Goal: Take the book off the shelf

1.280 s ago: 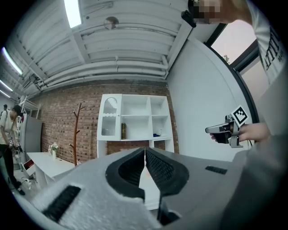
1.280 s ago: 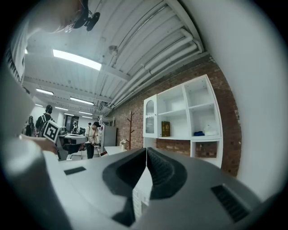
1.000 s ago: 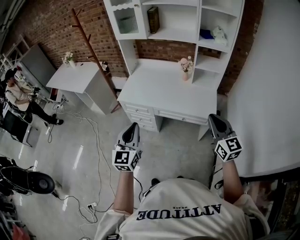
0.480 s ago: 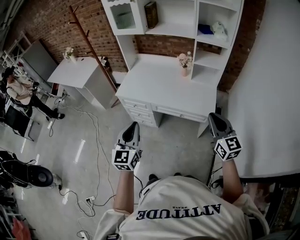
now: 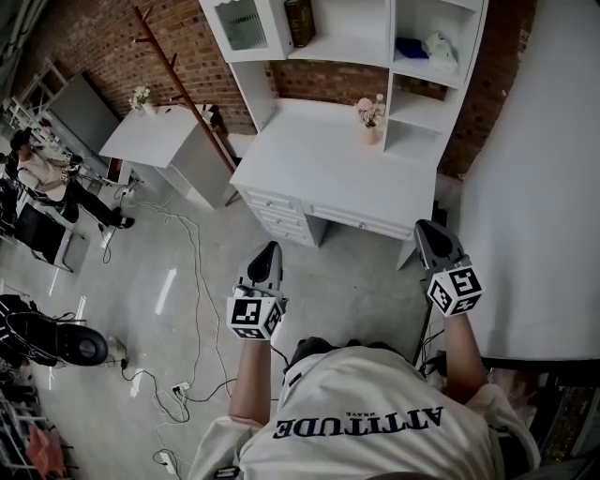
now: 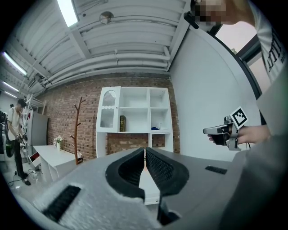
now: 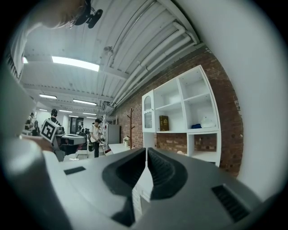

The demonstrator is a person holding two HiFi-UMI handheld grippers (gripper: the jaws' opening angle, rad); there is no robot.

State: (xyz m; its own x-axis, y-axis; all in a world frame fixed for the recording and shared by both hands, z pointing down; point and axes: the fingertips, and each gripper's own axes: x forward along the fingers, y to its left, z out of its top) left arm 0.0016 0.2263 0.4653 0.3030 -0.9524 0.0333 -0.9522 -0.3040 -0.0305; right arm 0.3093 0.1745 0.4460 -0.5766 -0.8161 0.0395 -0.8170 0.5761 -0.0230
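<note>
A dark book [image 5: 299, 21] stands upright on a shelf of the white hutch [image 5: 349, 52] above the desk; it also shows as the book [image 6: 122, 123] in the left gripper view and the book [image 7: 164, 123] in the right gripper view. My left gripper [image 5: 267, 255] is shut and empty, held over the floor well short of the desk. My right gripper [image 5: 427, 232] is shut and empty too, near the desk's right front corner. Both point toward the hutch.
A white desk [image 5: 328, 178] with drawers carries a small flower vase [image 5: 371, 117]. Blue and white items [image 5: 427, 47] sit on the right shelf. A coat rack [image 5: 178, 70] and a white table [image 5: 150, 141] stand left. Cables [image 5: 192, 281] lie on the floor. A person [image 5: 42, 178] sits far left.
The view has crept forward: the desk and hutch sit slightly higher in the head view. Both grippers stay shut and keep their places.
</note>
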